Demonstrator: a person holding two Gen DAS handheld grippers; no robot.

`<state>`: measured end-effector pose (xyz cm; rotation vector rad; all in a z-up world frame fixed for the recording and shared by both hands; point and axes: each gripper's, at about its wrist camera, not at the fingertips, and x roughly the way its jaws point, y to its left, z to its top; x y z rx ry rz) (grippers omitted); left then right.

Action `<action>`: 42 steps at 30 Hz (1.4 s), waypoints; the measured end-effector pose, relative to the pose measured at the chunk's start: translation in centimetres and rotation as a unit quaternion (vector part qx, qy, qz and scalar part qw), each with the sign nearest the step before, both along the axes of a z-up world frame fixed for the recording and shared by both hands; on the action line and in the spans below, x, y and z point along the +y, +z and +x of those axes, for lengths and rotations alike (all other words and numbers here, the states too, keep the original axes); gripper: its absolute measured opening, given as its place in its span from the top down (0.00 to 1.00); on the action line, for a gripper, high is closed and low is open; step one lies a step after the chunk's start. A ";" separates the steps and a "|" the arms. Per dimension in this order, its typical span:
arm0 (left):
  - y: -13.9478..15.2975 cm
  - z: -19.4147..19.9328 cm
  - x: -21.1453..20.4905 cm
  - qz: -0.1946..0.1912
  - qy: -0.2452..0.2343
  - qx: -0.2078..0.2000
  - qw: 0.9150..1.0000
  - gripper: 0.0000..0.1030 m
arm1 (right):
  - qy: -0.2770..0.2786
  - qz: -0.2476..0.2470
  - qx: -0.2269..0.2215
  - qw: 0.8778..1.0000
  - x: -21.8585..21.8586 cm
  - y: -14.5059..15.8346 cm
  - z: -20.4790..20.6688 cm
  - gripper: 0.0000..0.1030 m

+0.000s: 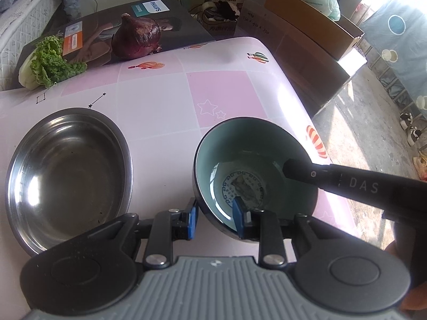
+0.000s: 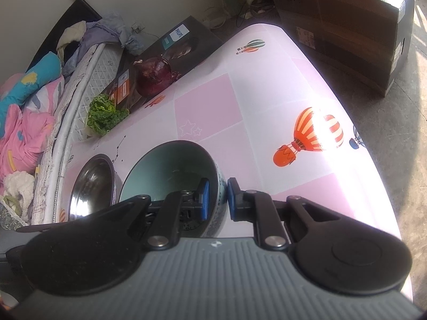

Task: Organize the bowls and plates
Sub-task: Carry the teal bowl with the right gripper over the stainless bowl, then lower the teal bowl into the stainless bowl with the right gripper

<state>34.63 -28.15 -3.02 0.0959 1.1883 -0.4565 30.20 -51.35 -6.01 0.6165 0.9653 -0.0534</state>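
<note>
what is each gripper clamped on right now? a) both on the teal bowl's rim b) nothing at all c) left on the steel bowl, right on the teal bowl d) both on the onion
a: the left gripper and the right gripper each straddle the teal bowl rim; the steel bowl sits untouched.

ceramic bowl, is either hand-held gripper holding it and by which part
Both hold the ceramic bowl by its rim: the left hand-held gripper on the near wall, the right hand-held gripper on the opposite side.
</note>
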 end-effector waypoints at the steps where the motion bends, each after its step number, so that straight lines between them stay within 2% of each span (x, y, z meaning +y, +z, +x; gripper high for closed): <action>1: 0.3 -0.1 0.1 -0.002 0.001 -0.002 1.000 0.72 | 0.000 -0.001 -0.001 1.000 0.1 0.2 -0.1 0.87; 14: 3.7 -0.5 3.9 -0.023 0.025 -0.028 0.999 0.72 | 0.021 -0.010 -0.020 1.000 3.2 3.6 0.5 0.87; 24: 5.4 0.0 10.8 -0.019 0.077 -0.046 0.996 0.72 | 0.067 0.010 -0.029 0.997 9.8 5.2 2.8 0.87; 34: 4.3 2.0 16.9 0.002 0.130 -0.046 0.990 0.72 | 0.107 0.035 -0.009 0.994 16.5 3.1 6.8 0.87; 42: 1.8 3.1 18.0 0.011 0.140 -0.031 0.990 0.72 | 0.118 0.019 0.014 0.993 18.3 0.7 8.5 0.87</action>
